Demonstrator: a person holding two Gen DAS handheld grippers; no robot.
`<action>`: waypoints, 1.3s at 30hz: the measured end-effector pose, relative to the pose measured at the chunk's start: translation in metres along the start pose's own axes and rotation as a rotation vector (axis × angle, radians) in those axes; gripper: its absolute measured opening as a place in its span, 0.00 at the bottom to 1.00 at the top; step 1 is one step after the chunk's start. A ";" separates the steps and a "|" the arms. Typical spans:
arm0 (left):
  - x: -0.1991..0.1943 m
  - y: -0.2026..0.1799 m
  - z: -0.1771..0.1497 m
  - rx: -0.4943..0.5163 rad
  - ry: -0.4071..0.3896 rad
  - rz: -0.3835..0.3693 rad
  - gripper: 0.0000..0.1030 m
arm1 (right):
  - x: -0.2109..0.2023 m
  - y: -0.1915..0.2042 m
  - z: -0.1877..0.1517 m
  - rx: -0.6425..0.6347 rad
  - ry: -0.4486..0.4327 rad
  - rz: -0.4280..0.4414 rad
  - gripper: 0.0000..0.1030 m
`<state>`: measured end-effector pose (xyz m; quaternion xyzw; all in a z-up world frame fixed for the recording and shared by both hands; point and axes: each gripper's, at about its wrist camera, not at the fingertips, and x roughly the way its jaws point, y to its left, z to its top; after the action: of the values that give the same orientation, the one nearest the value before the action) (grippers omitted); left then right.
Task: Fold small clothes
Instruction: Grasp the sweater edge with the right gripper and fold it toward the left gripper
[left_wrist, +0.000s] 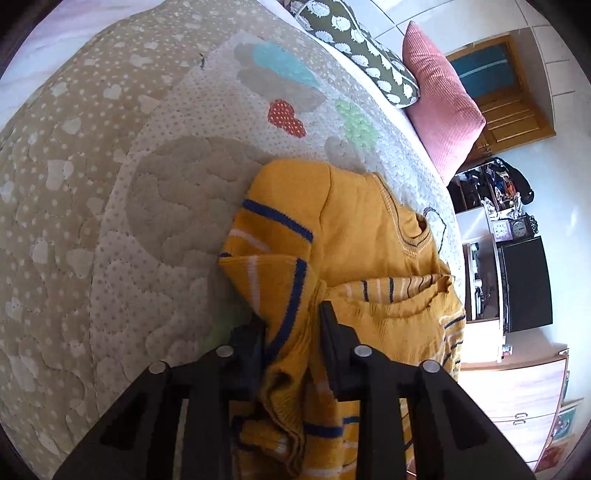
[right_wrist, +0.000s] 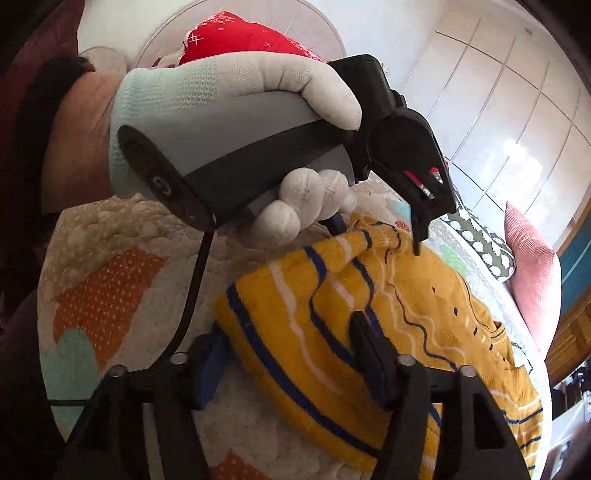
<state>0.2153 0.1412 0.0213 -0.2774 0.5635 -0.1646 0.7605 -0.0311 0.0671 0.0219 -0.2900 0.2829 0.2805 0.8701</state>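
Observation:
A small mustard-yellow knit sweater (left_wrist: 354, 236) with blue and white stripes lies bunched on a quilted bedspread (left_wrist: 110, 206). My left gripper (left_wrist: 291, 317) is shut on a striped fold of the sweater and lifts it slightly. In the right wrist view the sweater (right_wrist: 424, 295) fills the lower middle. My right gripper (right_wrist: 291, 339) has its fingers on either side of the striped hem, closed on the cloth. The gloved hand holding the left gripper (right_wrist: 406, 232) shows above, its tips pinching the sweater's far edge.
A green patterned pillow (left_wrist: 362, 48) and a pink pillow (left_wrist: 439, 99) lie at the far edge of the bed. Shelves, a dark screen (left_wrist: 524, 284) and wooden drawers stand to the right. White wardrobe doors (right_wrist: 498, 122) are behind.

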 end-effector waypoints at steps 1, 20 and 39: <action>-0.003 -0.006 -0.001 0.008 -0.012 0.016 0.24 | -0.001 -0.007 0.001 0.033 0.001 0.006 0.18; 0.076 -0.307 -0.055 0.351 0.032 -0.065 0.16 | -0.125 -0.262 -0.183 0.906 -0.056 -0.129 0.09; 0.064 -0.212 -0.172 0.389 -0.046 0.160 0.45 | -0.103 -0.355 -0.175 1.109 -0.049 0.159 0.51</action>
<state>0.0854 -0.1031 0.0651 -0.0836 0.5238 -0.2028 0.8231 0.0722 -0.3215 0.0950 0.2399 0.3889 0.1609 0.8748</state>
